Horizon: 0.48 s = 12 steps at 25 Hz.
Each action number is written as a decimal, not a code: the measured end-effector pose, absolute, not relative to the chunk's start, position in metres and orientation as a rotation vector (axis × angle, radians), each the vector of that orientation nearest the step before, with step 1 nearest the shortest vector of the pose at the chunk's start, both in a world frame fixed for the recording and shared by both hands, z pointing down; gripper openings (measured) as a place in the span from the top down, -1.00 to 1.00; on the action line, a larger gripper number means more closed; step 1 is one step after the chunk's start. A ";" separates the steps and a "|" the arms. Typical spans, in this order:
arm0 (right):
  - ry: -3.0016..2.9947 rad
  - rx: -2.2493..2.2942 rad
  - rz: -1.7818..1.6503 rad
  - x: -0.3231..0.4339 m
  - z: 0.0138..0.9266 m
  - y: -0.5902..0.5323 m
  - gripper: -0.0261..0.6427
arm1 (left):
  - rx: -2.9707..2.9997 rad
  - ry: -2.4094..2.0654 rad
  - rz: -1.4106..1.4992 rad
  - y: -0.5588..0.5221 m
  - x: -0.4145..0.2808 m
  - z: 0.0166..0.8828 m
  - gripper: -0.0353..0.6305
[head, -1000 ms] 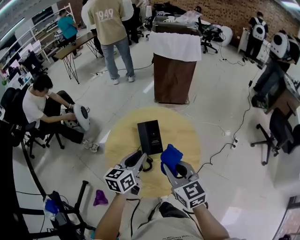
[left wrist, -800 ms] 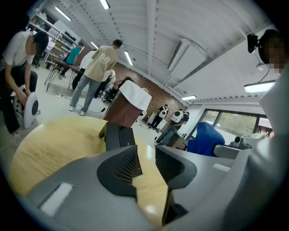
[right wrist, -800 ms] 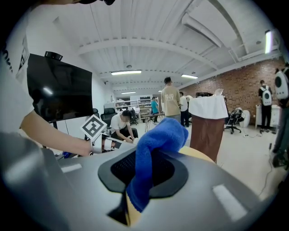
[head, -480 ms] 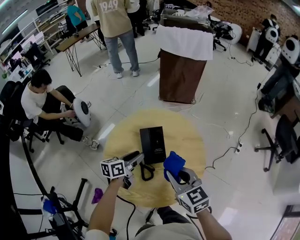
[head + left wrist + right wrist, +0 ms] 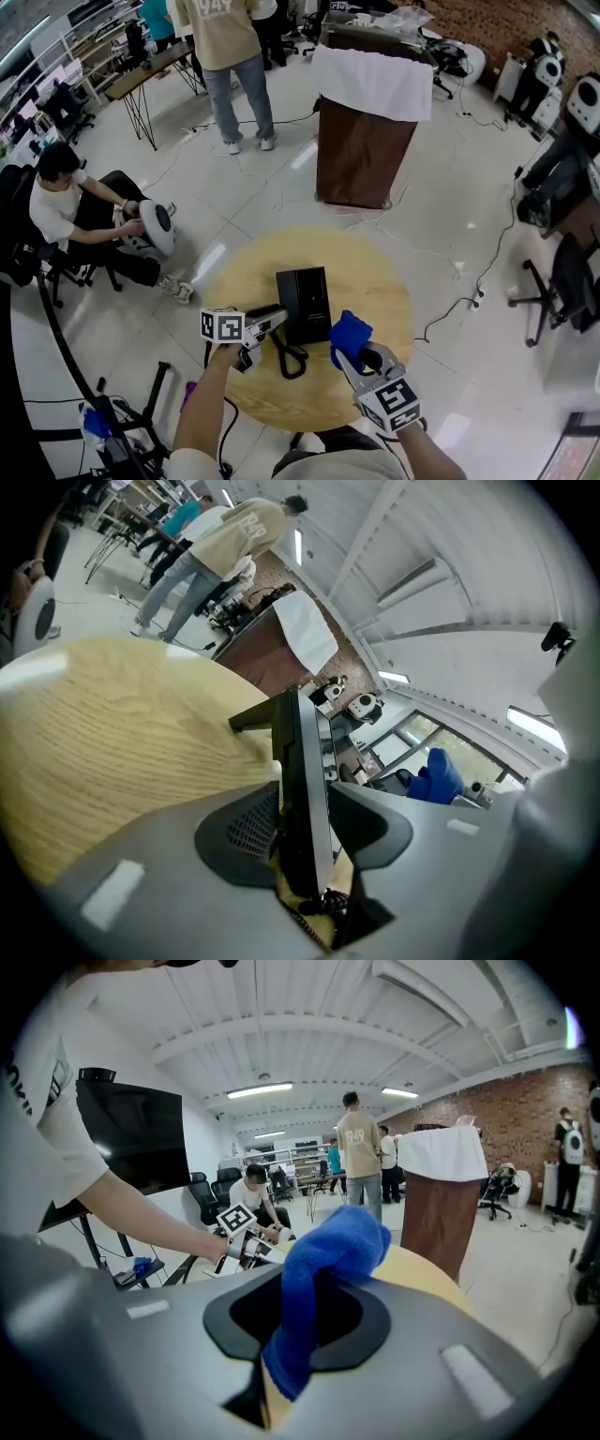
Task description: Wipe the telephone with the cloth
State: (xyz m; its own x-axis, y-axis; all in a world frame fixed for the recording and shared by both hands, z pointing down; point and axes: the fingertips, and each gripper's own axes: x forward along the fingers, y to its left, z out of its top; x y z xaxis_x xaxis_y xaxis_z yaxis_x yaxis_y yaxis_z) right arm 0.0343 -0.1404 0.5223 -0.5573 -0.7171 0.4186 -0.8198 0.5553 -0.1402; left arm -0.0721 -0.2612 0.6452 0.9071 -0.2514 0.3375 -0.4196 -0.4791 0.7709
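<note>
The black telephone lies on the round wooden table, its coiled cord looped in front of it. My left gripper is low at the telephone's front left corner. Its jaws have just been opening, and in the left gripper view a black edge of the telephone stands between them with a gap on the right side. At the telephone's front right, my right gripper is shut on the blue cloth, which bunches out above the jaws.
A brown lectern draped in white stands beyond the table. One person sits at the left with a white device, another stands at the back. Cables trail over the floor at the right, near an office chair.
My left gripper has sunk toward the table, rolled, and come alongside the telephone's left front corner with its jaws wider. My right gripper, still holding the cloth, has dropped slightly.
</note>
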 end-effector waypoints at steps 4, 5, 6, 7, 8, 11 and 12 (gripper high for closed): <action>-2.471 1.275 0.475 0.040 0.529 -0.149 0.74 | 2.091 -0.377 0.251 -0.262 -0.064 0.649 0.63; -2.464 1.279 0.484 0.042 0.531 -0.151 0.74 | 2.083 -0.351 0.249 -0.262 -0.064 0.649 0.64; -2.457 1.283 0.494 0.044 0.533 -0.153 0.74 | 2.074 -0.329 0.245 -0.262 -0.063 0.649 0.65; -2.453 1.287 0.502 0.046 0.534 -0.155 0.74 | 2.067 -0.314 0.241 -0.262 -0.063 0.649 0.66; -2.451 1.291 0.507 0.048 0.535 -0.158 0.74 | 2.065 -0.307 0.237 -0.263 -0.063 0.649 0.67; -2.454 1.297 0.511 0.050 0.535 -0.164 0.74 | 2.058 -0.299 0.225 -0.263 -0.062 0.648 0.68; -2.454 1.295 0.510 0.050 0.534 -0.165 0.74 | 2.053 -0.294 0.215 -0.262 -0.061 0.646 0.69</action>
State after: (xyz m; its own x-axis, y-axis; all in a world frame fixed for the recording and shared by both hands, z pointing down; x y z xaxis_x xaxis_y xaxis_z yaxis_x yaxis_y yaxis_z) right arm 0.0498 -0.1647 0.5341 -0.5384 -0.7213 0.4357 -0.8352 0.5255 -0.1622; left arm -0.0613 -0.2624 0.6458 0.9545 -0.1172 0.2743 -0.2969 -0.4622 0.8356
